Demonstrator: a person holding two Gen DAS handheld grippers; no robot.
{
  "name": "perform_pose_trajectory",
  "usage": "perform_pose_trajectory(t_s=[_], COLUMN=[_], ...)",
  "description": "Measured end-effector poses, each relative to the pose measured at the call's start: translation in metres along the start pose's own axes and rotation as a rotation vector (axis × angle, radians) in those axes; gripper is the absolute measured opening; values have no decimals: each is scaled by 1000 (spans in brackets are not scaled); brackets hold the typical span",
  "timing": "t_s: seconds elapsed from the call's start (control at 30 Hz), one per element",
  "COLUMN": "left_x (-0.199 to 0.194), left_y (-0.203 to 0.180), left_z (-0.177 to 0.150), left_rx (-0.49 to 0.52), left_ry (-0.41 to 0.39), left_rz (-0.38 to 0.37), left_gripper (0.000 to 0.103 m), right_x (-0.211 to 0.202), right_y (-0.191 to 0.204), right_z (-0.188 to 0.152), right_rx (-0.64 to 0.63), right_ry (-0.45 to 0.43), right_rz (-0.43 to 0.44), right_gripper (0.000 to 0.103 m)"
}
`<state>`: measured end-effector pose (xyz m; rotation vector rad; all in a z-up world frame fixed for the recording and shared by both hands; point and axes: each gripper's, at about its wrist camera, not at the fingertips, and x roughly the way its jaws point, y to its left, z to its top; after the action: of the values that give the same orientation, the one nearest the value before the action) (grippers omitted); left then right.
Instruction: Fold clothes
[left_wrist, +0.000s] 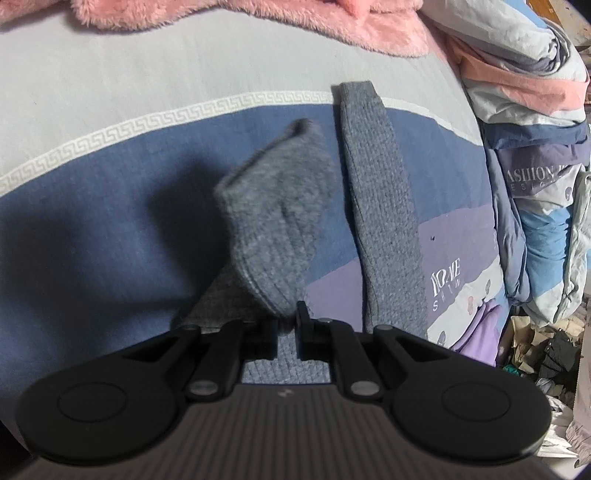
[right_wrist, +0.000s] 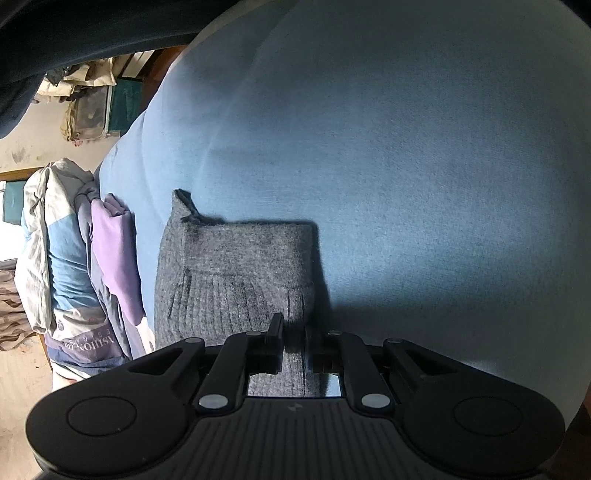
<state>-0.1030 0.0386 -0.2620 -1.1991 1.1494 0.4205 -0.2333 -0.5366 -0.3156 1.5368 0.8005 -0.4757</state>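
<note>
A grey knitted garment (left_wrist: 384, 206) lies on the bed (left_wrist: 110, 221). In the left wrist view one long grey strip lies flat, and a second folded part (left_wrist: 280, 206) is lifted off the sheet. My left gripper (left_wrist: 288, 325) is shut on the ribbed edge of that lifted part. In the right wrist view the same grey knit (right_wrist: 236, 273) is folded with its ribbed hem toward me. My right gripper (right_wrist: 293, 336) is shut on the hem's right corner, close to the blue sheet (right_wrist: 406, 147).
A pink fluffy blanket (left_wrist: 295, 26) lies at the far edge of the bed. A heap of bedding and clothes (left_wrist: 535, 147) is piled at the right; it also shows in the right wrist view (right_wrist: 74, 258). Floor clutter (left_wrist: 546, 354) lies beyond the bed's corner.
</note>
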Motion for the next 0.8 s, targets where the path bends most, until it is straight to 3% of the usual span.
perform_pose_trajectory(t_s=[0.8], left_x=[10], left_y=[2], left_z=[15], left_rx=[5], left_ry=[18], left_rz=[5], left_gripper=[9], right_x=[0], right_y=[0], right_z=[-8], right_rx=[11], right_ry=[-48], right_rz=[-4], right_gripper=[12])
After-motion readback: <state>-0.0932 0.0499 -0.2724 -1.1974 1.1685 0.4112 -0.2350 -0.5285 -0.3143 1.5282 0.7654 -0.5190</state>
